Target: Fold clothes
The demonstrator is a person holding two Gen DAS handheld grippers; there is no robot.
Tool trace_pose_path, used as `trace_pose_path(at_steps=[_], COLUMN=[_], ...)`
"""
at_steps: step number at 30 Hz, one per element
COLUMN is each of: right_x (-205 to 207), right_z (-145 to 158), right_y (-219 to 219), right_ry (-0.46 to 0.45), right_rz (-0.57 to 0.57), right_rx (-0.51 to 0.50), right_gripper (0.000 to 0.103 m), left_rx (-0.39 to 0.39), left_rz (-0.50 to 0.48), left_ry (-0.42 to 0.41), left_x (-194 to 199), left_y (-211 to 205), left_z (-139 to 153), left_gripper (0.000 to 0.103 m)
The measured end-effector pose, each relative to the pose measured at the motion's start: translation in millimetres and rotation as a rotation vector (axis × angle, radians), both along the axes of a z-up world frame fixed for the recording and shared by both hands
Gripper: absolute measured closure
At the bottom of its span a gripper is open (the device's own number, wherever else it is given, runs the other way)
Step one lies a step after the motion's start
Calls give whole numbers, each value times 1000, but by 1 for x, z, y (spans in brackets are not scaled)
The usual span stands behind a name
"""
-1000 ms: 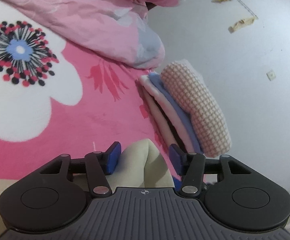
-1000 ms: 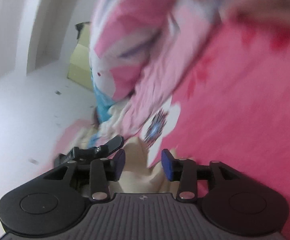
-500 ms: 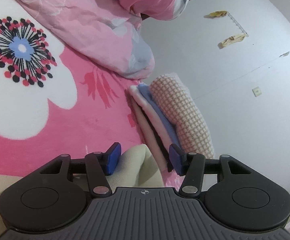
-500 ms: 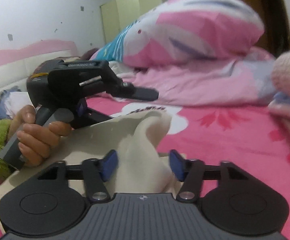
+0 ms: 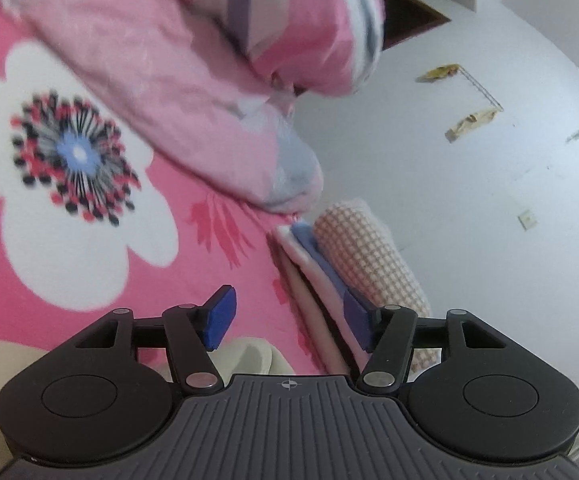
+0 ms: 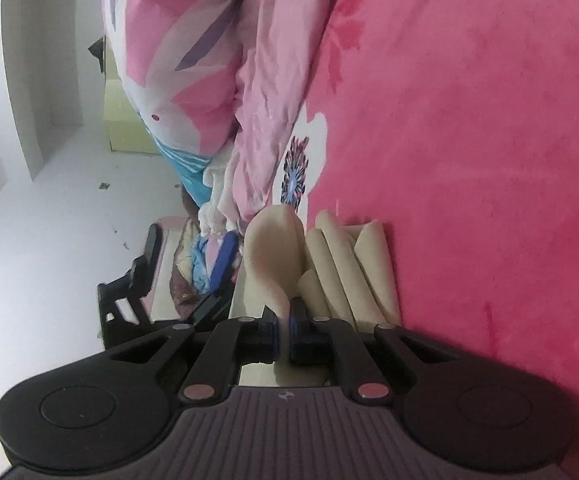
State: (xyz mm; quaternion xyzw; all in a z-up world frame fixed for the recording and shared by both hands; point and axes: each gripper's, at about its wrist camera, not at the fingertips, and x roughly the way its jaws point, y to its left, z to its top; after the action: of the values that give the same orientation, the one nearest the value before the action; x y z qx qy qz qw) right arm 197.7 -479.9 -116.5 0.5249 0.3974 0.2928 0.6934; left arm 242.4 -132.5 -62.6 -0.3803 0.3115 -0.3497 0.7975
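On the pink bedspread (image 6: 489, 160), right gripper (image 6: 283, 326) now pinches cream garment (image 6: 273, 256); left gripper (image 5: 289, 316) opening, empty.

Pink flowered bed (image 5: 89, 272) under cream garment (image 6: 341, 264), folded stack (image 5: 353, 264), perhaps quilt (image 5: 193, 92).

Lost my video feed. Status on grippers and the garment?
Right gripper shut on cream garment. Left gripper opening, nothing pinched. Folded stack beside it. Nothing in the way.

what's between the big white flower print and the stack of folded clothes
In the left wrist view, only bare pink blanket separates the white flower print from the folded stack.
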Motion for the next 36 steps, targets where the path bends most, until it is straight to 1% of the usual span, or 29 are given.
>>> trace_pose_path(at_steps=[1,2,3,5,8,10,11,13,15,16,17,18,20,22,23,25,26,27,28,29,30,31,33,36], right_x=[-1,-2,-3,-3,6,21,27,40,48,51,54,57,62,68,70,72,72,71,69,66,63,59,51,47], right_z=[6,12,20,34,53,58,60,62,62,61,58,54,42,16,0,-18,-17,-14,-8,-1,8,18,41,70], right_y=[0,0,-3,-8,-11,-4,3,16,28,32,33,32,29,21,16,9,6,3,-2,-7,-14,-20,-25,-10], right_ry=[-14,-28,-44,-81,-107,-101,-100,-101,-113,-119,-122,-122,-110,-27,21,69,75,80,84,80,62,37,-45,-196], right_rz=[5,8,5,-12,-47,-45,-30,-1,20,31,41,47,54,37,27,14,12,2,-18,-40,-69,-91,-99,-31], right_rx=[-30,-56,-73,-106,-176,-215,-240,-292,-347,-359,-334,-300,-230,-151,-106,-5,26,34,19,0,-30,-58,-102,-186], right_gripper=[94,86,81,59,58,56,52,45,48,62,78,80,82,85,88,88,84,83,79,71,69,68,68,73], left_rx=[36,71,113,187,289,372,415,487,526,530,534,529,521,520,519,524,525,525,525,525,523,522,518,513], left_rz=[-2,-4,-15,-51,-124,-162,-183,-185,-191,-190,-190,-189,-189,-195,-199,-204,-204,-205,-206,-206,-206,-206,-207,-209], left_ry=[-26,-51,-83,-145,-202,-227,-232,-265,-298,-302,-305,-303,-301,-293,-289,-284,-289,-294,-298,-298,-297,-297,-298,-300], left_x=[-7,-14,-24,-45,-70,-80,-83,-90,-94,-94,-95,-95,-94,-92,-91,-91,-93,-94,-95,-95,-95,-95,-95,-94], left_y=[0,0,-2,-8,-30,-48,-59,-70,-76,-76,-75,-75,-73,-74,-75,-77,-77,-76,-76,-76,-76,-76,-75,-75], left_z=[7,13,19,28,28,19,13,7,5,4,3,2,0,0,0,-1,-1,-1,-1,-1,-1,-1,-1,-1], left_gripper=[43,43,43,43,43,44,44,44,44,44,44,44,44,44,44,44,43,42,42,42,42,42,41,41])
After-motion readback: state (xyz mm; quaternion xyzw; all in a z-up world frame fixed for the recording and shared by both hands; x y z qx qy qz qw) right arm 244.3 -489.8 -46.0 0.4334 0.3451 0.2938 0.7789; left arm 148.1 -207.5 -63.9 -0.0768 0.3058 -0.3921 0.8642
